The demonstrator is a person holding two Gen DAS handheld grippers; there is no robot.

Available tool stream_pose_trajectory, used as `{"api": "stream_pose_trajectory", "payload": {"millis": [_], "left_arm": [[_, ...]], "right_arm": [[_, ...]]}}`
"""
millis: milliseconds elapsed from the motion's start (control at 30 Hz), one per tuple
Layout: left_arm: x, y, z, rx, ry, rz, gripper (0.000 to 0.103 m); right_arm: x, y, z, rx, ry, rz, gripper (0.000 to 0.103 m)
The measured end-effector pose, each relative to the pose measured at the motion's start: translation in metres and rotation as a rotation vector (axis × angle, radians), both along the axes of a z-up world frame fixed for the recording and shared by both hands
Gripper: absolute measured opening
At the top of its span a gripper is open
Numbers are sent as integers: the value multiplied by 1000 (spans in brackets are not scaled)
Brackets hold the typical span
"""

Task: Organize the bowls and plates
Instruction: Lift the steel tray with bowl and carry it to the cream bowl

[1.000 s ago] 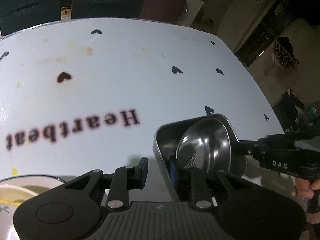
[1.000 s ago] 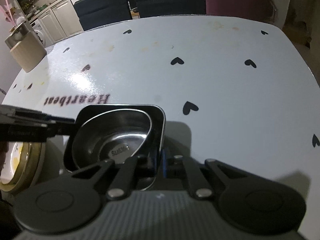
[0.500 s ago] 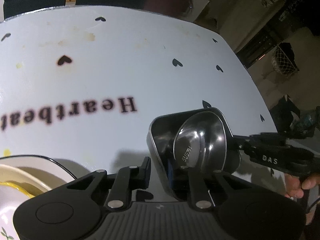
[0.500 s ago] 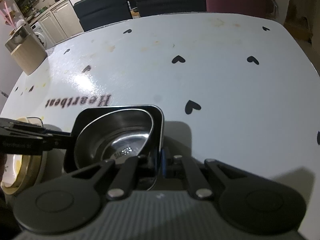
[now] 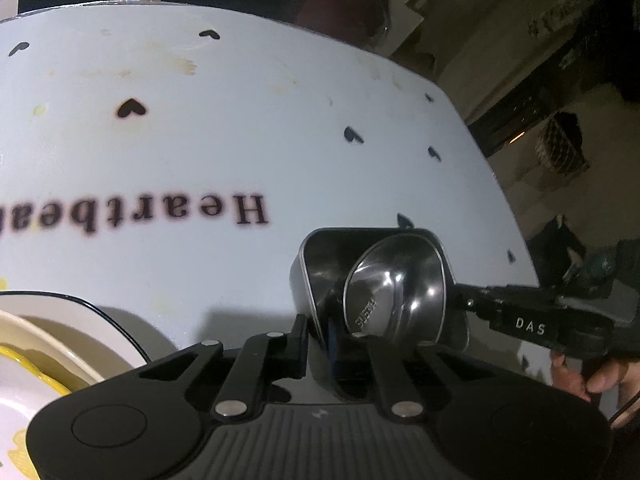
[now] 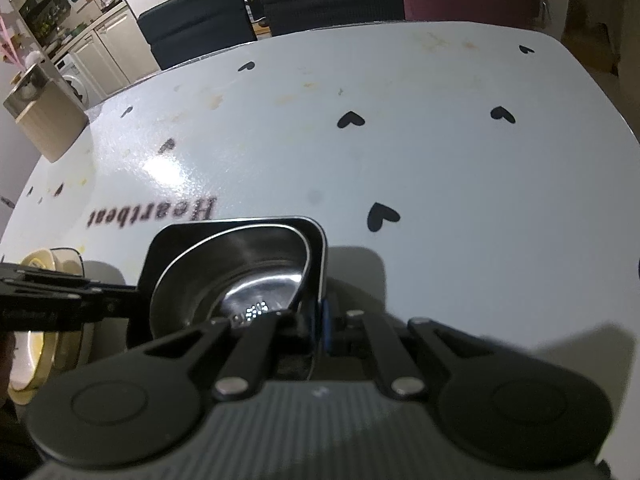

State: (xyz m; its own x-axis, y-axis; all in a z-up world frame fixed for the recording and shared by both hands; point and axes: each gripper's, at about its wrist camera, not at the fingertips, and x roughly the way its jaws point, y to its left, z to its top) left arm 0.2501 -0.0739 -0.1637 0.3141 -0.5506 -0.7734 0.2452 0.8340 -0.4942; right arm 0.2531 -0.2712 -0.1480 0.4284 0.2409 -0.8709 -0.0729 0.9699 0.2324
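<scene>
Left tongs (image 5: 316, 334) just clamped the steel tray's (image 5: 320, 256) wall; right tongs (image 6: 316, 330) stayed clenched opposite. Two-handed lift looks ready.

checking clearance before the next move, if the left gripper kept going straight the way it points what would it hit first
Its fingers already straddle the near wall of the square metal tray, so pushing on would probably drive into that wall, then the round steel bowl inside.

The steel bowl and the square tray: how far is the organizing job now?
Done: the round steel bowl already sits tilted inside the square steel tray. In hand: the left hand-held gripper and the right hand-held gripper each clamp a tray wall on opposite sides. Left: the cream plates stacked beside it on the white heart-print table stay separate from the steel pair.
</scene>
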Motion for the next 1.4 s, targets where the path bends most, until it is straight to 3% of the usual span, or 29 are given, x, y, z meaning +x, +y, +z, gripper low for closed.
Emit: {"api": "stream_pose_trajectory", "payload": {"millis": [500, 867, 1400], "left_arm": [[-22, 54, 55, -162, -128, 77, 9], [-58, 124, 91, -219, -204, 149, 9], [-106, 222, 83, -249, -213, 289, 7]], "right_arm": [[-27, -5, 42, 155, -111, -82, 6], [-47, 42, 76, 283, -210, -55, 9], [-44, 132, 70, 372, -167, 11, 10]]}}
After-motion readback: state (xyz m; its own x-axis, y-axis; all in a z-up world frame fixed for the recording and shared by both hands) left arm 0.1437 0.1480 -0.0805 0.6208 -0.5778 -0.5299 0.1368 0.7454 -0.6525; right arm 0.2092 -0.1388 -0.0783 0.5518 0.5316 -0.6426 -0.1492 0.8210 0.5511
